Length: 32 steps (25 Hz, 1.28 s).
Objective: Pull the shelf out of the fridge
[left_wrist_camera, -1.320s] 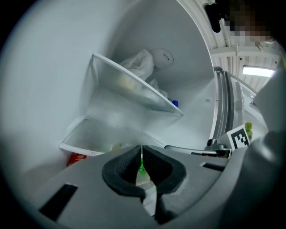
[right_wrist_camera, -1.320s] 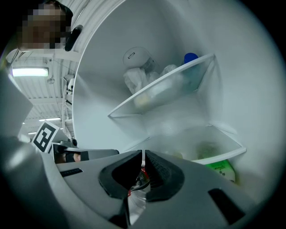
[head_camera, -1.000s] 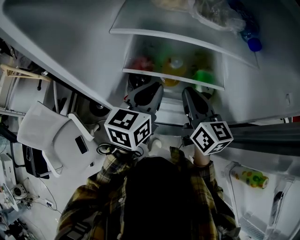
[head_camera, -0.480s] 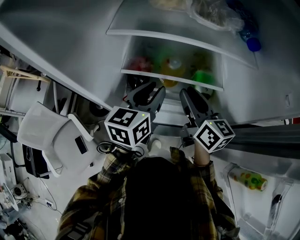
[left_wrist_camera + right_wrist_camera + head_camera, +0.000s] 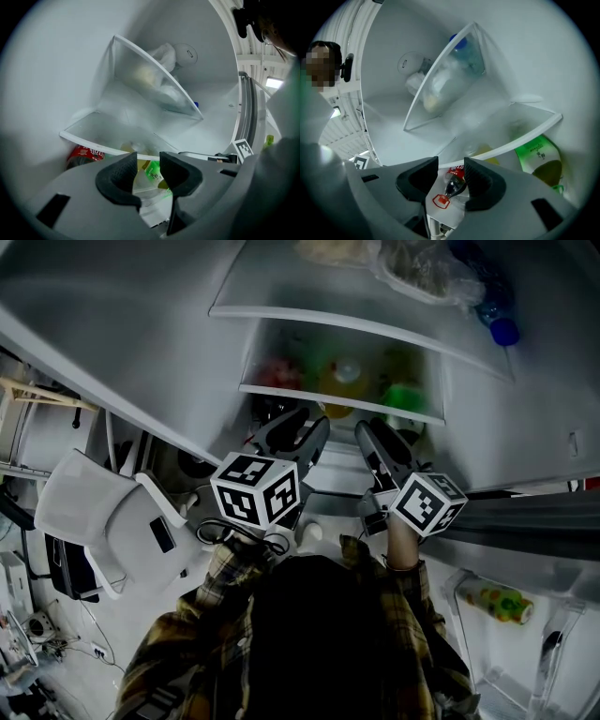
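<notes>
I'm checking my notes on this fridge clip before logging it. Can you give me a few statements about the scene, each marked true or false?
A green-labelled bottle sits under the lower shelf. True.
Both tongs are clamped on the lower shelf. False: the left tongs and right tongs stand open, having just been opening, with nothing pinched between them.
A blue-capped bottle lies on the upper shelf. True.
The lower shelf has been removed entirely. False: it sits inside the fridge.
</notes>
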Each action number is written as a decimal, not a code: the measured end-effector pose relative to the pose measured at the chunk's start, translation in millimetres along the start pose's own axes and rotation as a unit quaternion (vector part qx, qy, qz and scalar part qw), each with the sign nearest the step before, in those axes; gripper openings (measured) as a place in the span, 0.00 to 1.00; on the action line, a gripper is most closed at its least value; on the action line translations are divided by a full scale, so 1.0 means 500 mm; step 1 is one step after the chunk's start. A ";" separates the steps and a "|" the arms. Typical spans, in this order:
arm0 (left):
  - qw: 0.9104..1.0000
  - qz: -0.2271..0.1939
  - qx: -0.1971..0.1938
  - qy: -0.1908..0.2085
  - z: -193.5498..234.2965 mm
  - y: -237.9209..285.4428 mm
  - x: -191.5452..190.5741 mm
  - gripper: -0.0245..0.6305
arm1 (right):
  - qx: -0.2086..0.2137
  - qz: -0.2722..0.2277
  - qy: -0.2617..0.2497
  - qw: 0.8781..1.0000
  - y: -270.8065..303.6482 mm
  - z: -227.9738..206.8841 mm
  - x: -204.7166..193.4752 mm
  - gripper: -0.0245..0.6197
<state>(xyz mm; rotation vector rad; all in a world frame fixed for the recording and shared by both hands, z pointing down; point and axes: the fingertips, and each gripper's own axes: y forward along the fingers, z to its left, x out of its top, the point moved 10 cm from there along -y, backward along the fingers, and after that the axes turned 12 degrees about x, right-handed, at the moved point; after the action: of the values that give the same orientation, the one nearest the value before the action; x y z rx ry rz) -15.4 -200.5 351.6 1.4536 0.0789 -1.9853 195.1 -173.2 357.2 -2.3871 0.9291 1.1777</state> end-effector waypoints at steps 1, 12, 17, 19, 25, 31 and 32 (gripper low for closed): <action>1.000 0.003 -0.002 -0.008 0.003 0.003 -0.002 0.25 | 0.002 -0.001 0.010 1.000 0.001 -0.005 -0.001 0.29; 0.992 0.039 -0.031 -0.119 0.020 0.058 -0.032 0.25 | 0.017 -0.017 0.102 0.995 0.023 -0.063 -0.017 0.29; 0.982 0.047 -0.039 -0.181 0.028 0.088 -0.042 0.25 | 0.016 -0.025 0.131 0.991 0.036 -0.084 -0.022 0.29; 0.978 0.046 -0.046 -0.199 0.028 0.099 -0.042 0.25 | 0.019 -0.032 0.152 0.988 0.039 -0.095 -0.026 0.29; 0.965 0.047 -0.064 -0.252 0.038 0.121 -0.040 0.25 | 0.024 -0.043 0.178 0.983 0.050 -0.111 -0.028 0.29; 0.949 0.048 -0.080 -0.300 0.048 0.141 -0.037 0.25 | 0.033 -0.045 0.191 0.980 0.068 -0.121 -0.024 0.29; 0.947 0.049 -0.081 -0.306 0.049 0.145 -0.037 0.25 | 0.033 -0.047 0.196 0.979 0.071 -0.123 -0.024 0.29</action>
<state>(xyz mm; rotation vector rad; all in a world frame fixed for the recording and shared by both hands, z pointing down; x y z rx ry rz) 6.3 -258.2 400.2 0.6784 -0.0978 -2.1974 201.5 -227.4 404.3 -2.6247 0.9355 0.6406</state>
